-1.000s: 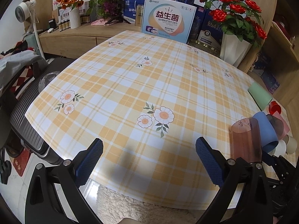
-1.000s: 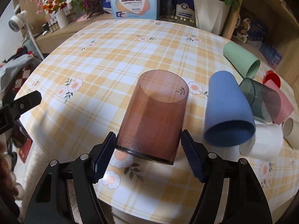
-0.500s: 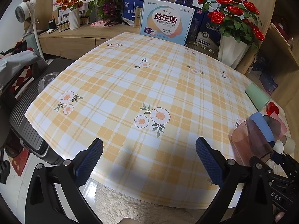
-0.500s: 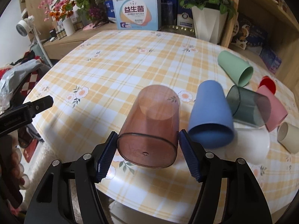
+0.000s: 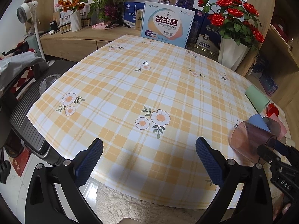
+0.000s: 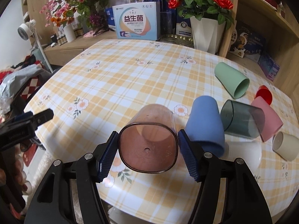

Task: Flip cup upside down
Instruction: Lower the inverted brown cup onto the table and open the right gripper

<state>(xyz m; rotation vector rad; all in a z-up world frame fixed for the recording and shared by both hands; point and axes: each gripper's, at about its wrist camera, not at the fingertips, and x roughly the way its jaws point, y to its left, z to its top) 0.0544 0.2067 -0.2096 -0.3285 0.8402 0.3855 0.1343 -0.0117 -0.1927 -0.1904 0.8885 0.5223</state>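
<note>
My right gripper (image 6: 147, 150) is shut on a translucent brown cup (image 6: 149, 140). It holds the cup tipped over above the table, its closed bottom toward the camera and its open mouth pointing away. The cup also shows in the left wrist view (image 5: 248, 141), at the far right, lying nearly level in the air. My left gripper (image 5: 149, 162) is open and empty, hovering over the near edge of the yellow plaid table (image 5: 130, 85).
Several cups lie on their sides at the right of the table: blue (image 6: 205, 127), dark translucent (image 6: 241, 121), pink (image 6: 267, 121), green (image 6: 231, 80), red (image 6: 264, 94), cream (image 6: 286, 145), white (image 6: 243, 153). Boxes and flower vases stand behind the table.
My right gripper has lifted and rotated the brown cup from upright to tipped, its bottom now facing the camera. My left gripper has stayed put.
</note>
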